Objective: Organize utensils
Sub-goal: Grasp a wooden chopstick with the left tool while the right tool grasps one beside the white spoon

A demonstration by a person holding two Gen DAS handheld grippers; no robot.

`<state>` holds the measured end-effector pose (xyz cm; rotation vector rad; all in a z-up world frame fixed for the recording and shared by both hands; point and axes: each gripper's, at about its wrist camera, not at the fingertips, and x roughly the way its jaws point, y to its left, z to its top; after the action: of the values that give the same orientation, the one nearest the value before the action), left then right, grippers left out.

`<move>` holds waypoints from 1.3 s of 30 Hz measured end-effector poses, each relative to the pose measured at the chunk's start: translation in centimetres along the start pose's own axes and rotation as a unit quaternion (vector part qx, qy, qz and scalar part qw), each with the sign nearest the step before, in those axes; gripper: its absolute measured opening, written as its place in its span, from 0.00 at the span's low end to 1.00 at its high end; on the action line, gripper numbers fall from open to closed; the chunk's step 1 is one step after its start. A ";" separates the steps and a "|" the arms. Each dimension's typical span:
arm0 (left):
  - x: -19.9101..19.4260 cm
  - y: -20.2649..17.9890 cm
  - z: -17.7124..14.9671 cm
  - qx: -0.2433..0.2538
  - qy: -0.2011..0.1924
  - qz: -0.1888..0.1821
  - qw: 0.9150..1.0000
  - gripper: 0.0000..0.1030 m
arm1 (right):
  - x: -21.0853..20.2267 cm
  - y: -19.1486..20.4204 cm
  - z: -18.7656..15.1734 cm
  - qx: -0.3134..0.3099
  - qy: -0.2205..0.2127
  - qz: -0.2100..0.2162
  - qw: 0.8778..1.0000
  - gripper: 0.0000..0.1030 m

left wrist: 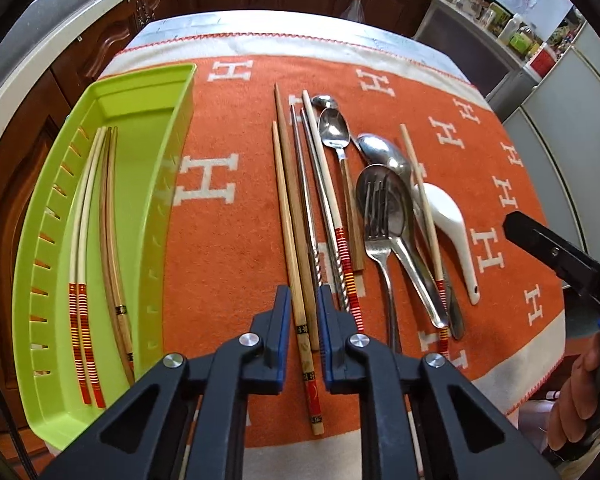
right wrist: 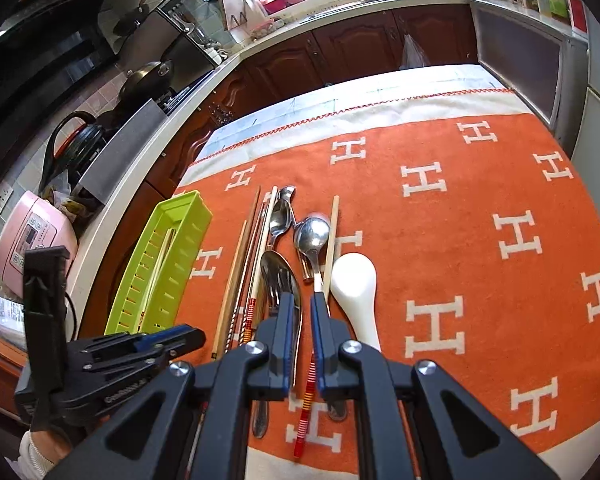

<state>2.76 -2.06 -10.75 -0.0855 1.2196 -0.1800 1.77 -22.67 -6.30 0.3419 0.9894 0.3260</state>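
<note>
we are viewing a tray (left wrist: 100, 216) lying on the left part of a cloth (left wrist: 236, 208), with four chopsticks (left wrist: 96, 216) lying lengthwise inside it. to its right, loose chopsticks (left wrist: 296, 208) are lying side by side; further right, spoons (left wrist: 334, 128), a fork (left wrist: 378, 228) and a ladle spoon (left wrist: 452, 224) are overlapping in a cluster.

Glossy green plastic tray (left wrist: 140, 92), matt woven cloth (left wrist: 236, 264), shiny metal spoons (left wrist: 334, 128).
</note>
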 end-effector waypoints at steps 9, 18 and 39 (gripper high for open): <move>1.7 0.6 0.6 -0.011 0.017 0.017 1.000 0.09 | 1.4 -0.8 -0.5 -0.002 0.017 0.007 1.000 0.08; 3.2 0.3 1.3 -0.014 0.021 0.022 0.999 0.09 | 2.5 -1.8 -1.0 0.007 0.034 0.006 0.999 0.08; 4.4 -1.0 2.5 0.010 -0.004 0.055 0.998 0.16 | 5.2 -1.0 -1.2 -0.001 0.072 -0.005 0.997 0.08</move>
<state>6.45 -3.92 -13.79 -0.0022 1.2108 -0.0963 3.50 -21.23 -11.29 0.3144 1.1318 0.3465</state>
